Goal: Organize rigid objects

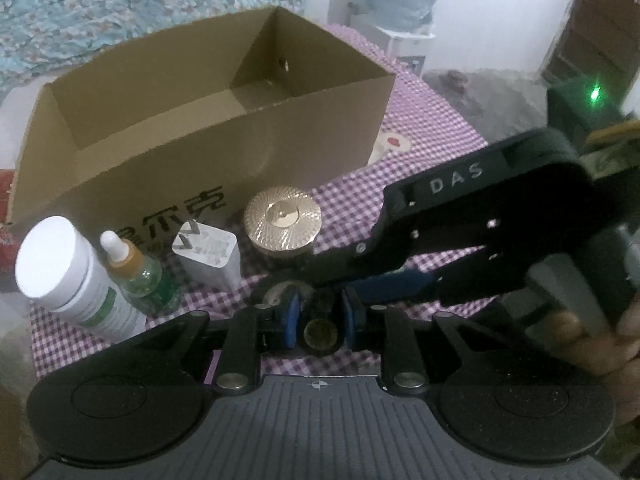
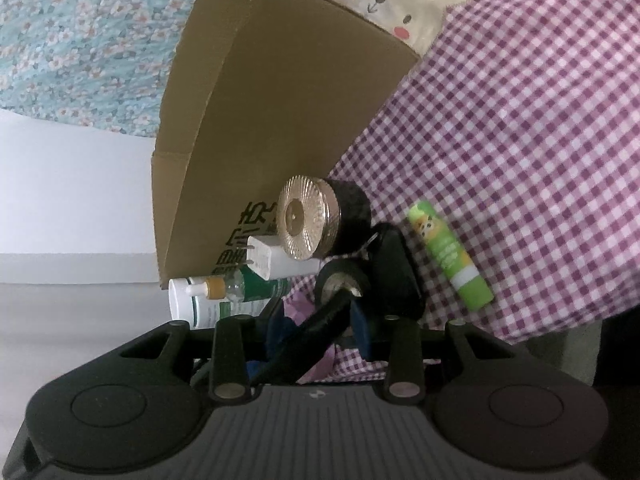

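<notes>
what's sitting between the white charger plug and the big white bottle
A small green dropper bottle stands between the white charger plug and the white bottle, seen in the left wrist view.

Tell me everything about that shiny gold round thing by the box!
The gold-lidded jar is round and squat. Its shiny metal-looking lid has fine lines fanning out from a smooth centre disc, above a dark patterned body. It stands upright, lid on, on the checked cloth close to the cardboard box, next to the white charger.
</notes>
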Demonstrator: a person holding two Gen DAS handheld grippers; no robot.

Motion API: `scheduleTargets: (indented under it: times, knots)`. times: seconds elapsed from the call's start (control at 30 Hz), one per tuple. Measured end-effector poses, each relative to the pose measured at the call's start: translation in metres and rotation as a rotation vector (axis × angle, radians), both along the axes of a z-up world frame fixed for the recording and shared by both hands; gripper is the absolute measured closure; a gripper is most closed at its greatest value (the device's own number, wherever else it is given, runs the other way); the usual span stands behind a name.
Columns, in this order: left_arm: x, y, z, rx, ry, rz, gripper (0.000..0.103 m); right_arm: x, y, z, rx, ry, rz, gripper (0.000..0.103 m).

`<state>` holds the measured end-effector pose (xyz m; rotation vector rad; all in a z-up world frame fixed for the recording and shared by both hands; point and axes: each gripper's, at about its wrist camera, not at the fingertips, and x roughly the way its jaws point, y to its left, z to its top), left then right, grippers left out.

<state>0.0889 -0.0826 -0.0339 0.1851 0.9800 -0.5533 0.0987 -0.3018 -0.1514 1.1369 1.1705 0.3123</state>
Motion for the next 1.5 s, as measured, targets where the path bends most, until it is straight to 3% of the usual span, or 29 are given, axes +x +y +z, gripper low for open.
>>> scheduleTargets:
  times: [0.4,0.6,0.73,0.93,1.23,1.5]
  knots:
    - [-0.002,0.015,0.013,-0.06,0.001,0.053,0.082,-0.011,-0.002,-0.006,0.117,0.033,-0.039,0.064]
    - [0.008,0.032,0.049,-0.115,-0.041,0.098,0.082,-0.011,-0.012,0.019,0.158,-0.045,-0.068,0.064]
    - [0.026,0.052,0.081,-0.14,-0.1,0.158,0.082,-0.009,-0.023,0.049,0.191,-0.154,-0.108,0.064]
    - [0.076,0.078,0.112,-0.115,-0.162,0.286,0.082,-0.005,-0.031,0.074,0.161,-0.26,-0.109,0.064]
    - [0.149,0.088,0.066,-0.001,-0.046,0.412,0.082,-0.005,-0.029,0.042,0.178,-0.178,-0.109,0.064]
    - [0.168,0.082,0.043,0.083,-0.04,0.422,0.082,-0.007,-0.039,0.033,0.164,-0.165,-0.134,0.064]
